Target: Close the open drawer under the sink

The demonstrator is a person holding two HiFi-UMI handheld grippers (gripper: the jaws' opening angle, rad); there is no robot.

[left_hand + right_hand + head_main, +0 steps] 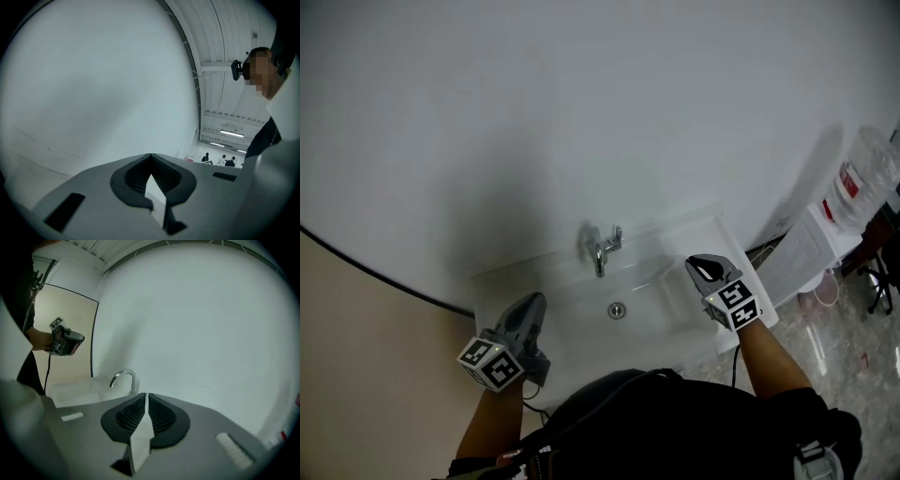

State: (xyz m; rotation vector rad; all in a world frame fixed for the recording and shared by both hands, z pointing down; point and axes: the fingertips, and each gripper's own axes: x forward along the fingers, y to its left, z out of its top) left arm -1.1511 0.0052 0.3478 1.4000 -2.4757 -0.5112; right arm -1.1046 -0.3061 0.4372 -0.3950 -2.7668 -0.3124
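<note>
No view shows the drawer under the sink; my body and the white sink (567,272) hide that space. A chrome faucet (602,248) stands at the sink's back edge, and it also shows in the right gripper view as the faucet (123,378). My left gripper (534,302) is held over the sink's left front corner, its tips touching with nothing between them (150,155). My right gripper (699,262) is held over the sink's right end, its tips also meeting with nothing between them (146,394). Both point toward the white wall.
A white wall rises behind the sink, with a beige panel (356,356) to its left. A water dispenser (811,246) with a bottle (872,173) stands at the right. Several people (226,161) stand far off in the left gripper view.
</note>
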